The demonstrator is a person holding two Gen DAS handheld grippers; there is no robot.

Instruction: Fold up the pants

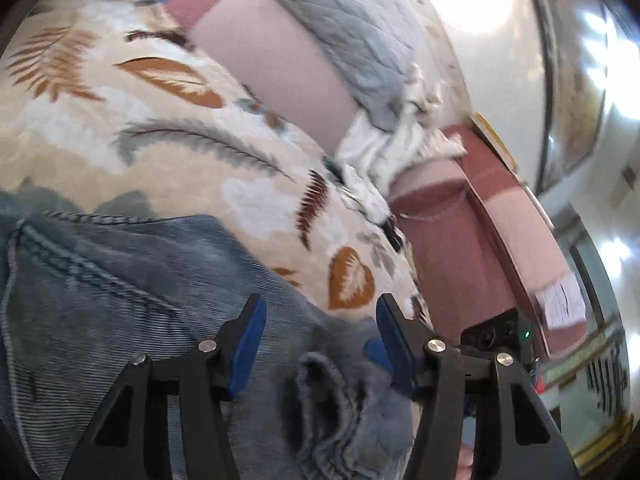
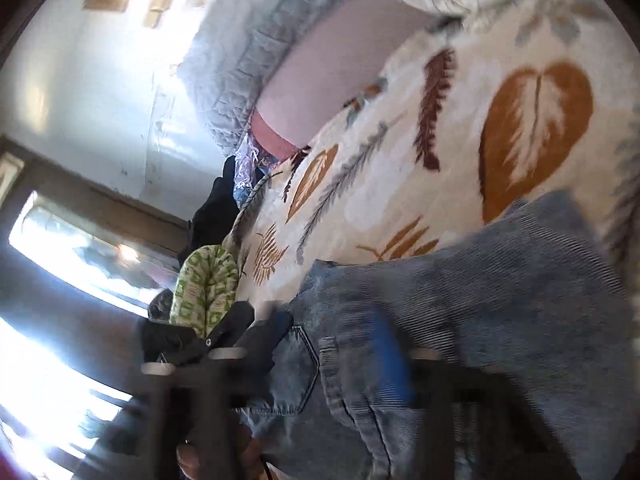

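Left wrist: left claw (image 1: 320,320) released over jeans (image 1: 120,320) hem on bed (image 1: 160,152), right claw (image 2: 320,332) blurred, looks released; mid-fold, nxt regrasp hem.

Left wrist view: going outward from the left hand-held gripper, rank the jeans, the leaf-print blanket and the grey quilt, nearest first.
1. Jeans: right under the left hand-held gripper, with a frayed hem between its fingers.
2. Leaf-print blanket: just beyond, spread under the jeans.
3. Grey quilt: farthest, at the top past the pink band.
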